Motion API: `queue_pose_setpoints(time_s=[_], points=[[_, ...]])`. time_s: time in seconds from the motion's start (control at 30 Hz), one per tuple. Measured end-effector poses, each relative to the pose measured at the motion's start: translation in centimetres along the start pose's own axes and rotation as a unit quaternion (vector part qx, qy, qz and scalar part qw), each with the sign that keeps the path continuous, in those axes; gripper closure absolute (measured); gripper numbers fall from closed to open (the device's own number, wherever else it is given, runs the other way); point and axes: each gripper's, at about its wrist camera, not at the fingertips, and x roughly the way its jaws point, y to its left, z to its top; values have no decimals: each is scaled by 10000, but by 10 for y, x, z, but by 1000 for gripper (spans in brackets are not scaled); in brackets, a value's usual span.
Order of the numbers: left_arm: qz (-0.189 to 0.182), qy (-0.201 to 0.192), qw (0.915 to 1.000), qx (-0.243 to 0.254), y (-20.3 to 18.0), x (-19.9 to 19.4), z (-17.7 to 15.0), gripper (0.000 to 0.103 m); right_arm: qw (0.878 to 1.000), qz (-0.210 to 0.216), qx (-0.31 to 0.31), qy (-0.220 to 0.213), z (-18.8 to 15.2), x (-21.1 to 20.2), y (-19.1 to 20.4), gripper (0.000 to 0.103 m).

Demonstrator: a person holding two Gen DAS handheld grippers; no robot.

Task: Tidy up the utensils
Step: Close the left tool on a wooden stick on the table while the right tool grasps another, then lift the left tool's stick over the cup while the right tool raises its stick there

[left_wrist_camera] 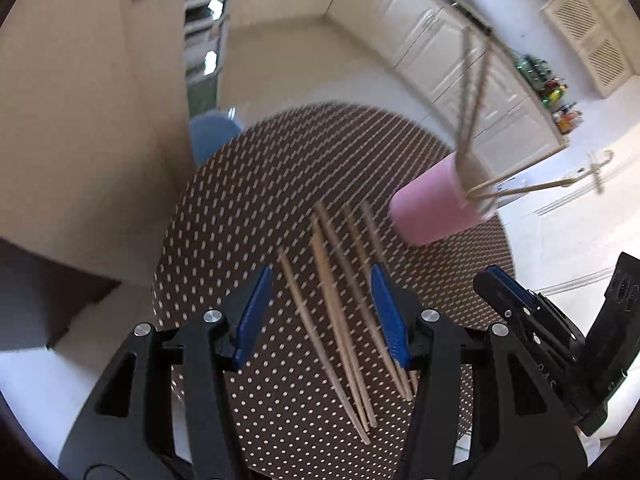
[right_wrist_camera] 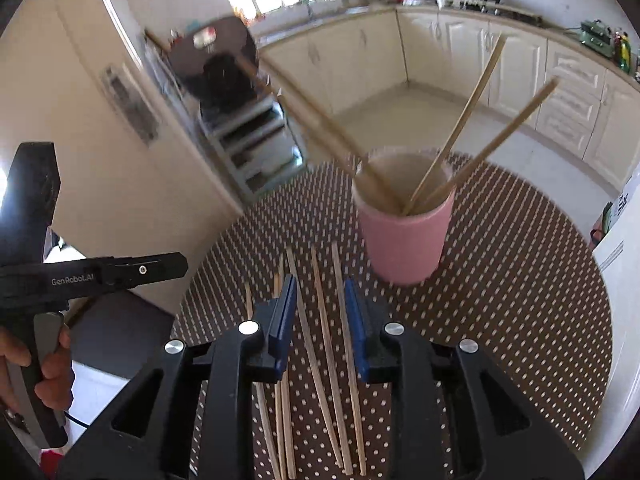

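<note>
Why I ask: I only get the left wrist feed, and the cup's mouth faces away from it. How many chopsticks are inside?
Observer: The right wrist view looks into the pink cup. Two chopsticks lean right. Blurred ones lean left, and I cannot count those.
Operator: Is the right gripper carrying anything? I see it only side-on.
Observer: No. The right gripper has its jaws open and empty.
Operator: What is it lined up with?
Observer: Loose chopsticks lie on the dotted table, running between its jaws.
</note>
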Motion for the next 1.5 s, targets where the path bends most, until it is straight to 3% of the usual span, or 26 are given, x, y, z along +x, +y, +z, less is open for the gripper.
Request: queue_pose_setpoints(time_s=[0.33,0.7,0.77,1.03,1.1,1.4,1.5], points=[[271,649,9961,-526,18,73,-5,68,9973,-33,-139,726,1,58,-7,80],[545,800,9942,-474,19,109,-1,86,9943,-153,-190,1040,6,108,-15,80],[577,804,9942,-413,22,112,2,93,9938,-145,-238,1072,6,115,-13,80],[514,809,9951,-227,21,112,0,96,9914,-309,-417,1205,12,134,-6,81],[473,819,9953,-225,22,109,-2,97,9908,-294,-414,1253,10,135,-6,97],[266,969,9949,10,16,108,-11,97,9844,-120,43,1757,-20,104,-17,97],[212,1003,9947,83,10,109,-14,97,9858,-208,67,1666,-22,97,-17,96]])
